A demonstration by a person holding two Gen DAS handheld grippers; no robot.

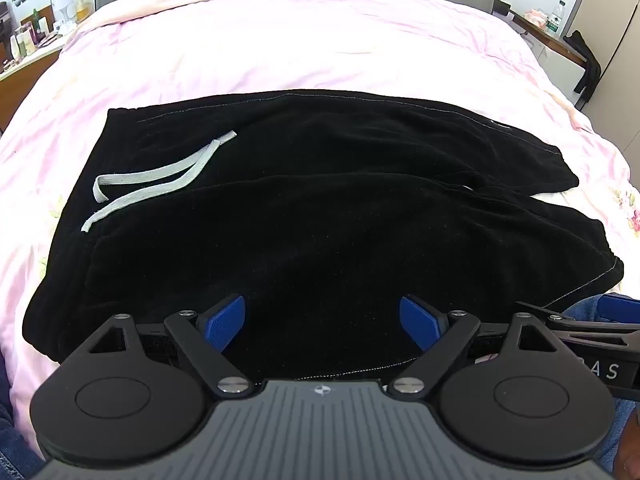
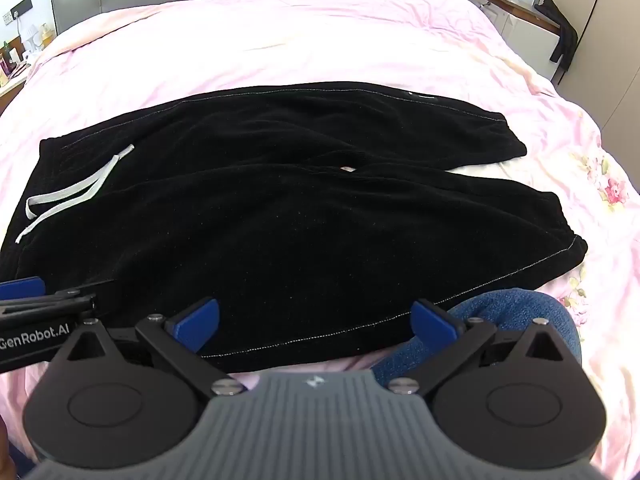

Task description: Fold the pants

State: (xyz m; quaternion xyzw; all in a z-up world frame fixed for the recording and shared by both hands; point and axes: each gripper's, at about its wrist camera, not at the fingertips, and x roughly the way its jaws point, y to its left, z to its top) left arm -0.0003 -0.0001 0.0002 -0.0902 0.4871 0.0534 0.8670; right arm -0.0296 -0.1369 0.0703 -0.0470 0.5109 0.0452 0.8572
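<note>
The black, soft-pile drawstring pants (image 1: pixel 320 208) are lying spread flat across the pink quilted bed (image 1: pixel 280 48), waistband to the left, both legs running right, side by side and slightly parted at the cuffs. The left hand-held gripper (image 1: pixel 322 324) is hovering at the near edge of the near leg, its blue pads standing wide apart and holding nothing. The right hand-held gripper (image 2: pixel 316 322) is sitting further right along that same stitched edge, likewise wide and empty. The pale grey drawstring (image 1: pixel 160 180) is trailing loose over the waist. The likely risks: pinching the quilt along with the fabric, catching only the top layer, or trapping the drawstring inside a lopsided fold.
</note>
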